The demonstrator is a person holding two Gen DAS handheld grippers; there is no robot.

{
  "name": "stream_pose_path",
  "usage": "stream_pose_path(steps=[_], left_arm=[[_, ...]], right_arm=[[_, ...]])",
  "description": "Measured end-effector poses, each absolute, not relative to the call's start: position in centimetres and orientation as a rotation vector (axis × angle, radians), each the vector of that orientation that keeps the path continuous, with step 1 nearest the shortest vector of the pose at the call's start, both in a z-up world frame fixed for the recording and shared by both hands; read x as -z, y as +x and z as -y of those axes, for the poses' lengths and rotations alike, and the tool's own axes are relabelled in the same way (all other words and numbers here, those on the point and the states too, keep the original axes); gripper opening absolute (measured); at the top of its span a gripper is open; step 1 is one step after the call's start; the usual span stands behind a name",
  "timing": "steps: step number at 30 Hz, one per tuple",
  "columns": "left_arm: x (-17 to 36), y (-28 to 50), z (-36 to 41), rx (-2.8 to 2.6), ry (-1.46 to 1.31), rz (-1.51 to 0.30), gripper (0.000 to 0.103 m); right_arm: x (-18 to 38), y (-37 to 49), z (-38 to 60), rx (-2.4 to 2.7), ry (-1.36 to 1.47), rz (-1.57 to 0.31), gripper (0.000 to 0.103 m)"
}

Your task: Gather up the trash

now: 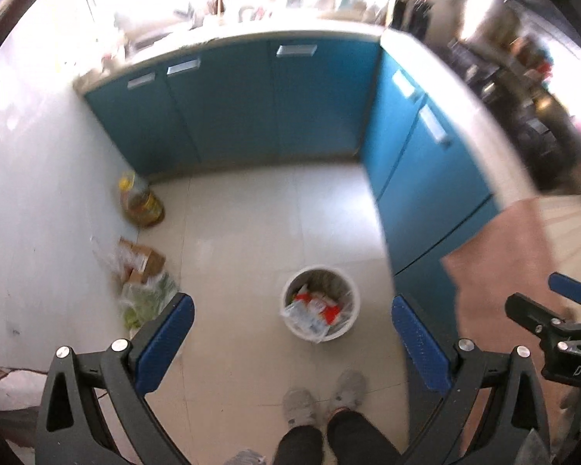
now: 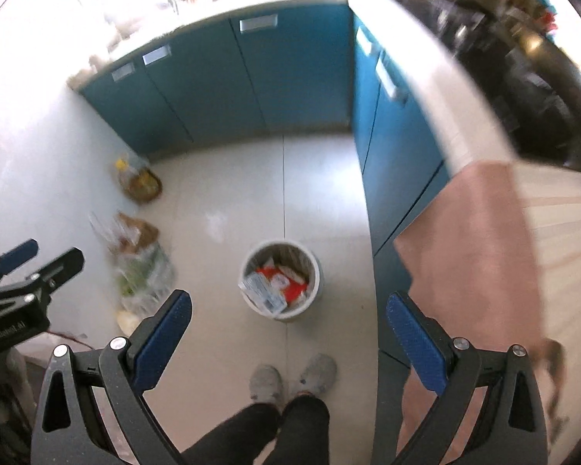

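A white round trash bin (image 1: 317, 269) (image 2: 278, 243) stands on the pale tiled floor, far below both grippers. It holds red and white wrappers (image 1: 317, 307) (image 2: 279, 283). My left gripper (image 1: 293, 304) is held high above the floor, open, with nothing between its blue pads. My right gripper (image 2: 288, 300) is likewise open and empty. Each gripper shows at the edge of the other's view: the right gripper (image 1: 542, 296) to the right, the left gripper (image 2: 50, 255) to the left, both with jaws apart.
Blue cabinets (image 1: 251, 108) (image 2: 290, 69) under a white counter form a corner. A pink cloth (image 1: 499, 271) (image 2: 472, 252) hangs off the counter on the right. An oil bottle (image 1: 139, 201), cardboard boxes (image 1: 143, 261) and plastic bags (image 1: 143, 302) line the left wall. The person's grey shoes (image 1: 321, 399) stand near the bin.
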State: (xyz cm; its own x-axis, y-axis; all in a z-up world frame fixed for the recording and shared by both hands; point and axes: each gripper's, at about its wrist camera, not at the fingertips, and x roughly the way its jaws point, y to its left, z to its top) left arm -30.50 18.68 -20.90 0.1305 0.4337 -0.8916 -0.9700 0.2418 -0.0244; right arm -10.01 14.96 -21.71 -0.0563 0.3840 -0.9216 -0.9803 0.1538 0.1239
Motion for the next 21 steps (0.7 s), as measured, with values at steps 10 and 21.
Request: stream_pose_path(steps=[10, 21], left_arm=[[7.6, -29.5, -13.1, -1.084, -0.660, -0.818, 0.103], [4.0, -28.3, -9.4, -1.056, -0.737, -0.826, 0.103]], right_arm=[[3.4, -9.4, -5.5, -1.289, -0.573, -0.951, 0.102], [-0.8, -8.2, -2.1, -1.330, -0.545, -0.998, 0.102]])
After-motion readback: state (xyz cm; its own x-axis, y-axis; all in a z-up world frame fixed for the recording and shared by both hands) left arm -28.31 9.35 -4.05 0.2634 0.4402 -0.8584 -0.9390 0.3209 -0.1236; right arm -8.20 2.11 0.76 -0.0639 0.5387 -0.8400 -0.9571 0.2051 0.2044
